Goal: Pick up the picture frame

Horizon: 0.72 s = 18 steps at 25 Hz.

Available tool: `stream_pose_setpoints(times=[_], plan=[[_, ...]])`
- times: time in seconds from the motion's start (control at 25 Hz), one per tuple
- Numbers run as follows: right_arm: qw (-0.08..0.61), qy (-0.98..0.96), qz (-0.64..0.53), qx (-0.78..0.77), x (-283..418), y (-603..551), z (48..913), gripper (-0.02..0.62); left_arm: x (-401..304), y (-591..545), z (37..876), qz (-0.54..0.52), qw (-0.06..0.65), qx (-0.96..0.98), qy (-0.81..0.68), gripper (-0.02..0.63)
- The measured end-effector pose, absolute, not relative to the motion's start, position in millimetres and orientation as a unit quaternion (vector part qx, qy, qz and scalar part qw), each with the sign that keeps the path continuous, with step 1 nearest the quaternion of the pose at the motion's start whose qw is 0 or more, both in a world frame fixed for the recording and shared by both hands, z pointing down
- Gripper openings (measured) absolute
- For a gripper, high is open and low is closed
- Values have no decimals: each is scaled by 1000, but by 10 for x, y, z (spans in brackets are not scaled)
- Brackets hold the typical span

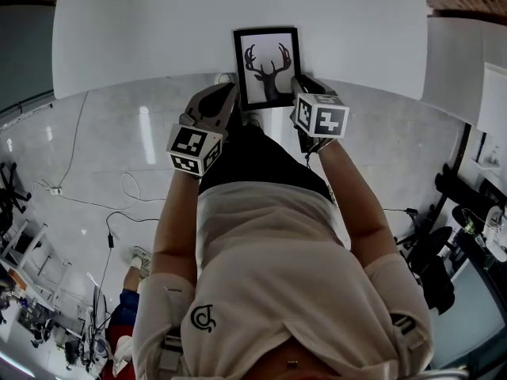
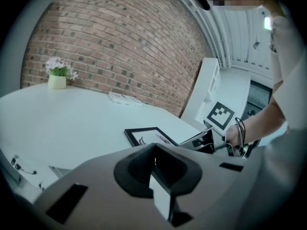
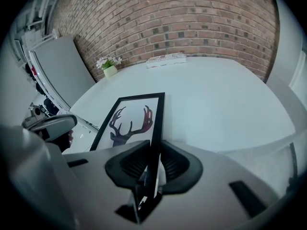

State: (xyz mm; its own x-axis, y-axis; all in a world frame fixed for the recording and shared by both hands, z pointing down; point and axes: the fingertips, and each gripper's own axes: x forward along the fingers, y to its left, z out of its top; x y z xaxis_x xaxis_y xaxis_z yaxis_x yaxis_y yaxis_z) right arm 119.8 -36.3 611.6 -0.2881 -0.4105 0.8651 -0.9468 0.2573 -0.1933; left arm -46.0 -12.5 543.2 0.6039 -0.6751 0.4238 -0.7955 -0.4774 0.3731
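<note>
The picture frame (image 1: pixel 267 66) is black-edged with a deer-head print and rests at the front edge of the white table (image 1: pixel 158 30), its near end jutting past the rim. My right gripper (image 1: pixel 305 87) is shut on the frame's right edge, and the right gripper view shows the frame (image 3: pixel 129 121) running between the jaws of that gripper (image 3: pixel 152 164). My left gripper (image 1: pixel 227 95) sits just left of the frame's near corner, shut and empty. In the left gripper view the frame (image 2: pixel 148 137) lies beyond the closed jaws of the left gripper (image 2: pixel 154 163), and the right gripper (image 2: pixel 207 140) is at its far side.
A small pot of flowers (image 3: pixel 109 70) and a flat stack of papers (image 3: pixel 165 59) stand at the table's far side by the brick wall. A white cabinet (image 2: pixel 211 87) is to the right. Cables (image 1: pixel 119 204) and chairs are on the floor below.
</note>
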Motion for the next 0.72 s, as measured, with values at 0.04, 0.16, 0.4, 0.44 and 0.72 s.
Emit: stream_pose_setpoints(times=[0.04, 0.16, 0.4, 0.44, 0.72], plan=[[355, -709, 377, 478, 1193, -361, 6117, 78, -472, -124, 5470, 100, 288, 847, -435, 12], [353, -711, 378, 477, 1184, -361, 6102, 78, -485, -116, 5551, 73, 325, 833, -441, 14], [344, -723, 361, 478, 1192, -407, 6055, 80, -370, -83, 5814, -16, 471, 788, -397, 129], [344, -722, 363, 478, 1191, -396, 6067, 80, -355, -83, 5853, -26, 488, 781, -389, 154], [338, -725, 365, 477, 1171, -386, 6052, 81, -152, -84, 6102, -66, 577, 743, -333, 233]])
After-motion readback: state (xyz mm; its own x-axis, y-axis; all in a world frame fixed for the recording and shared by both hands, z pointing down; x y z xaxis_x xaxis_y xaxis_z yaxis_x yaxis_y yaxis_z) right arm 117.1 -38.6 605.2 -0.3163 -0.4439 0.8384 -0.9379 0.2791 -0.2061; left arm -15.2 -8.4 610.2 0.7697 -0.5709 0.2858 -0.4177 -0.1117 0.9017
